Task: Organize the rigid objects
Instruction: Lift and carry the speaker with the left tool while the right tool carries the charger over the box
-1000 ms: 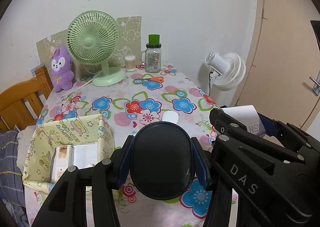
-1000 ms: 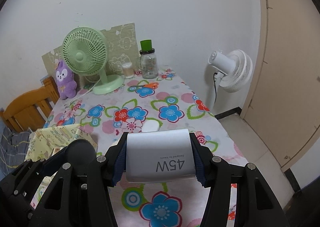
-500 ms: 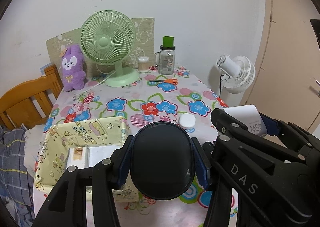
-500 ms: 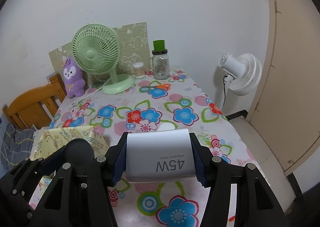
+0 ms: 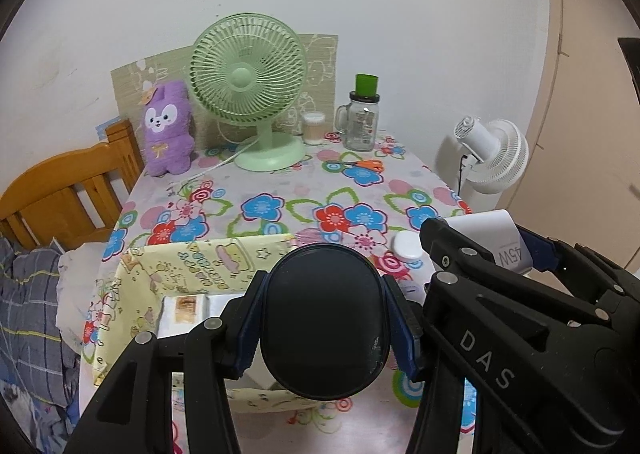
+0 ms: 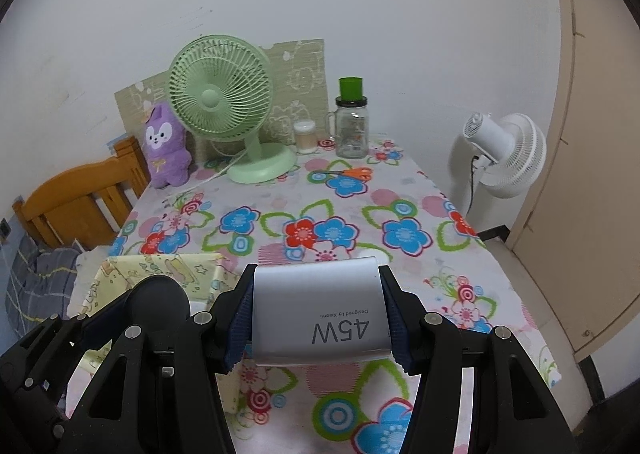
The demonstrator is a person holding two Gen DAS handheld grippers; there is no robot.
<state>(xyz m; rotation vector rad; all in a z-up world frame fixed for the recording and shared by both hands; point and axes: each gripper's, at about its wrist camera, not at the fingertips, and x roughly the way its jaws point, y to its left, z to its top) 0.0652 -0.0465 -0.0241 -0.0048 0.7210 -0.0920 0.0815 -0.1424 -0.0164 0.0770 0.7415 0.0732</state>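
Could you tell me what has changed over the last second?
Both grippers have drifted left over the table, bringing the yellow box nearer beneath the left gripper. Nothing was taken or released: it stays shut on the black case, the right gripper on the charger.

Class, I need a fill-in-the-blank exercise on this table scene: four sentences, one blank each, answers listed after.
1. The left gripper is shut on a ____ oval case.
2. The right gripper is shut on a white charger marked ____.
3. The plush toy beside the green fan is ____.
4. The scissors on the tablecloth have ____ handles.

Answers: black; 45W; purple; orange
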